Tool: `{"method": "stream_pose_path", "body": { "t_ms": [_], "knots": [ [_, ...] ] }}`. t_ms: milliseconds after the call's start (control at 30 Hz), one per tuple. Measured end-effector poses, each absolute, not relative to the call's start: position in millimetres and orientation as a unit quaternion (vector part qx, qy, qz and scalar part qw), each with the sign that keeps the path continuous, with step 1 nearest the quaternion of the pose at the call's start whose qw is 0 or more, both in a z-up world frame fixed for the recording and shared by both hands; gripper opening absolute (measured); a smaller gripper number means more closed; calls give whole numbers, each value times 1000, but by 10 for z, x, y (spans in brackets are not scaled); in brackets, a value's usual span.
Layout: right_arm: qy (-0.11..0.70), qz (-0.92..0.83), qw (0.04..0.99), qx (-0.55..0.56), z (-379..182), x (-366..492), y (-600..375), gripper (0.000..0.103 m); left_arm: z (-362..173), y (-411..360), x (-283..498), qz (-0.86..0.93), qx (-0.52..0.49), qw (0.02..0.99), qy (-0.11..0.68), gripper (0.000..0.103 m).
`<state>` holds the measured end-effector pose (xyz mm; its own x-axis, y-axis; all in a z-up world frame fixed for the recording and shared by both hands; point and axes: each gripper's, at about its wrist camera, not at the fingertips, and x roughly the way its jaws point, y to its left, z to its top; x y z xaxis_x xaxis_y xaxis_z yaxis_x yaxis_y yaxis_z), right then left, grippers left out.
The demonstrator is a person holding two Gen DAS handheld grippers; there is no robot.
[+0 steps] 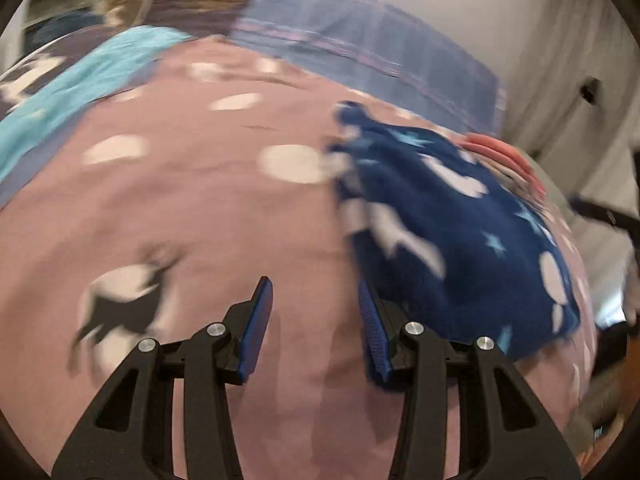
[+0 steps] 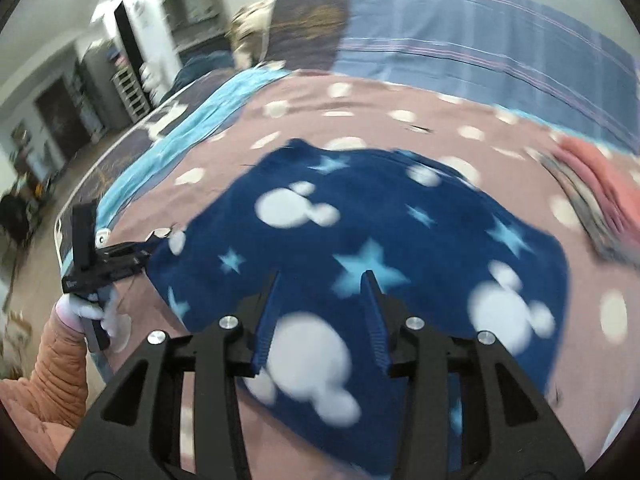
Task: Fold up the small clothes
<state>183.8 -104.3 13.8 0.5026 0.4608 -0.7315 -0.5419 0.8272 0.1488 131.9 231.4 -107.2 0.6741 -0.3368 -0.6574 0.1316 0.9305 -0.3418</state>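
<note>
Pink bedspread [image 2: 400, 96] with white dots covers the bed; a striped blue sheet [image 2: 500, 40] lies at its far side and a turquoise cloth [image 2: 192, 132] runs along the left edge. Both views are motion-blurred.

Your navy fleece garment [image 2: 400, 232], printed with white mouse heads and pale blue stars, lies spread flat on the bedspread. A stack of pink and grey clothes [image 2: 600, 200] sits at its far right, near but apart.

Your right hand-held gripper [image 2: 322, 280] hovers over the garment's near part, jaws parted wide, nothing between them.

Your left hand-held gripper [image 1: 316, 296] is also wide and empty, over bare bedspread just beside the garment's [image 1: 460, 220] left edge. Its right finger [image 1: 372, 328] sits at the fleece's border; contact cannot be told. In the right wrist view this gripper [image 2: 160, 240] shows at the garment's left corner.
</note>
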Motion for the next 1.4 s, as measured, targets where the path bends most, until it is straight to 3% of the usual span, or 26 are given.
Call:
{"method": "stream_pose_path", "body": {
  "t_ms": [233, 467, 767, 833, 900, 967, 1000, 1033, 1067, 1100, 1200, 1300, 1400],
  "knots": [
    [441, 303, 837, -112, 146, 2320, -143, 43, -1019, 2289, 1348, -191, -199, 896, 348, 45],
    [449, 344, 797, -212, 105, 2740, 934, 48, -1208, 2405, 1343, -243, -280, 855, 364, 44],
    [516, 305, 703, -383, -686, 3029, 1926, 48, -1241, 2423, 1337, -328, -297, 804, 396, 44],
    [529, 287, 687, -407, -805, 3078, 1944, 51, -1253, 2357, 1347, -329, -279, 804, 409, 45],
    [541, 288, 671, -418, -855, 3089, 1931, 61, -1316, 2298, 1402, -337, -281, 793, 423, 47],
    [543, 299, 664, -419, -878, 3063, 1902, 61, -1361, 2251, 1460, -344, -285, 786, 427, 48],
    [539, 300, 667, -418, -887, 3052, 1889, 57, -1359, 2234, 1488, -346, -286, 785, 426, 48],
    [537, 301, 670, -415, -892, 3047, 1882, 47, -1352, 2233, 1497, -347, -286, 785, 425, 48],
    [532, 300, 675, -414, -905, 3042, 1883, 13, -1345, 2226, 1500, -346, -286, 787, 424, 47],
    [519, 285, 689, -418, -913, 3051, 1873, 8, -1337, 2230, 1486, -344, -284, 788, 424, 40],
    [507, 288, 728, -359, -778, 3099, 1794, 0, -1264, 2263, 1352, -334, -250, 806, 420, 13],
    [459, 296, 777, -313, -560, 3218, 1743, 0, -1379, 2307, 1248, -328, -205, 811, 439, 10],
    [495, 285, 774, -273, -711, 3454, 1698, 0, -1492, 2428, 1276, -346, -255, 788, 441, 10]
  ]
}}
